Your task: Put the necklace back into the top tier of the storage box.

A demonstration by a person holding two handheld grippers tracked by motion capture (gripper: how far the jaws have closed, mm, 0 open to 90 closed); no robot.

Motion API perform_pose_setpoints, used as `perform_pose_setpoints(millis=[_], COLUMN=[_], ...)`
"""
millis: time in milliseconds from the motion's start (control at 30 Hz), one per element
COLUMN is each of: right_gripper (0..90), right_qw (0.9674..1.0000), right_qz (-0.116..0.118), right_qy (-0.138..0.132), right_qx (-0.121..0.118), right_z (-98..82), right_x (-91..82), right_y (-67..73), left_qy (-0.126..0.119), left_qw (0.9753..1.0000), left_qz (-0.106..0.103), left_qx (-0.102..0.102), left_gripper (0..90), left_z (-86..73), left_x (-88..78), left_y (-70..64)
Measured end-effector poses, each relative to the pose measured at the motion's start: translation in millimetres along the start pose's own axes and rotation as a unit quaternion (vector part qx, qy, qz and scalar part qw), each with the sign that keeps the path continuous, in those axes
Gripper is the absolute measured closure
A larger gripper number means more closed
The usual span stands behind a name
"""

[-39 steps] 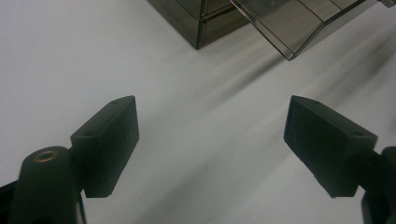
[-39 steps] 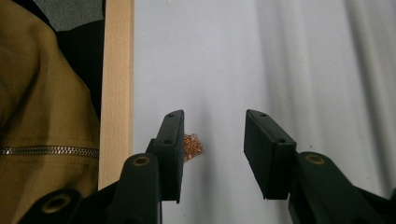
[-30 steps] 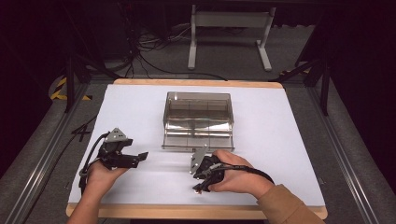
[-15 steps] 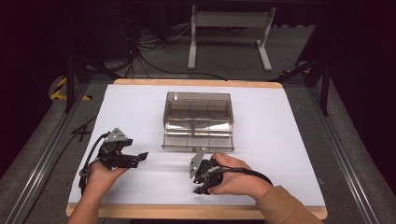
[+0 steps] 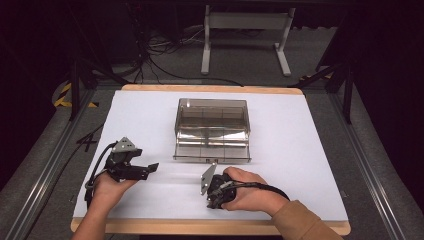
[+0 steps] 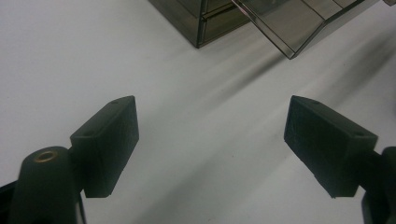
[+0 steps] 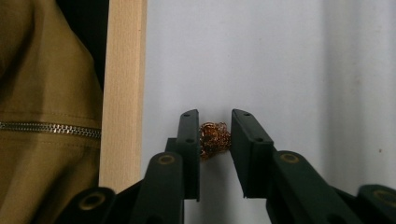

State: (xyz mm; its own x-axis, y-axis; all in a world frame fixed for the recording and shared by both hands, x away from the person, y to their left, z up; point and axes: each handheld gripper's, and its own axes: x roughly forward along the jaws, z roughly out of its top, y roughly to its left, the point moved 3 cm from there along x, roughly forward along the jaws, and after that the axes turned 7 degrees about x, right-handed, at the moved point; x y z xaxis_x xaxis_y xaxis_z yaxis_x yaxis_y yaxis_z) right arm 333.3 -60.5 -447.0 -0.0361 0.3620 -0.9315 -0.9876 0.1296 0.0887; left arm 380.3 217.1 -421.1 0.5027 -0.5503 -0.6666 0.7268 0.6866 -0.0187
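White surface under dark room. Copper wire ball near front wooden edge, between right gripper jaws, just closing, pads touching it. Looks light, springy, snag-prone; pinch across middle. Left gripper jaws apart, empty. Smoky drawer box beyond.

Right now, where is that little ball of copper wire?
In the right gripper view, the copper wire ball sits between the jaws of the right hand-held gripper, which have just been closing, on the white table near its wooden front edge.
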Motion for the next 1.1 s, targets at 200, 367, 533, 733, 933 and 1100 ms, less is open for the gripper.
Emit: perform_pose_setpoints(millis=[200,367,533,733,933,1100], right_gripper=[84.8,85.5,85.5,85.5,85.5,85.5], right_qw=[0.9999,0.9999,1.0,0.9999,0.9996,0.9995], right_qz=[-0.006,-0.006,-0.006,-0.01,-0.016,-0.019], right_qy=[0.009,0.01,-0.001,-0.012,-0.021,-0.024], right_qx=[-0.007,-0.004,-0.001,0.004,0.006,0.008], right_z=[0.6,0.2,1.0,3.1,5.5,7.6], right_x=[-0.4,-0.9,-5.7,-17.6,-28.4,-35.8], right_y=[-0.5,-0.1,-0.7,-1.9,-3.0,-3.4], left_qy=[-0.001,-0.002,0.0,-0.001,-0.001,-0.001], left_qw=[1.0,1.0,1.0,1.0,1.0,1.0], left_qz=[0.001,0.001,0.0,0.001,0.0,0.001], left_qx=[0.002,0.001,-0.002,0.0,0.002,0.001], left_gripper=[18.6,18.6,18.6,18.6,18.6,18.7], left_z=[0.1,0.1,-0.1,0.1,0.2,0.1], left_x=[-0.1,-0.3,-0.1,-0.2,-0.3,-0.4], left_y=[0.1,0.4,-0.1,0.1,0.5,0.5])
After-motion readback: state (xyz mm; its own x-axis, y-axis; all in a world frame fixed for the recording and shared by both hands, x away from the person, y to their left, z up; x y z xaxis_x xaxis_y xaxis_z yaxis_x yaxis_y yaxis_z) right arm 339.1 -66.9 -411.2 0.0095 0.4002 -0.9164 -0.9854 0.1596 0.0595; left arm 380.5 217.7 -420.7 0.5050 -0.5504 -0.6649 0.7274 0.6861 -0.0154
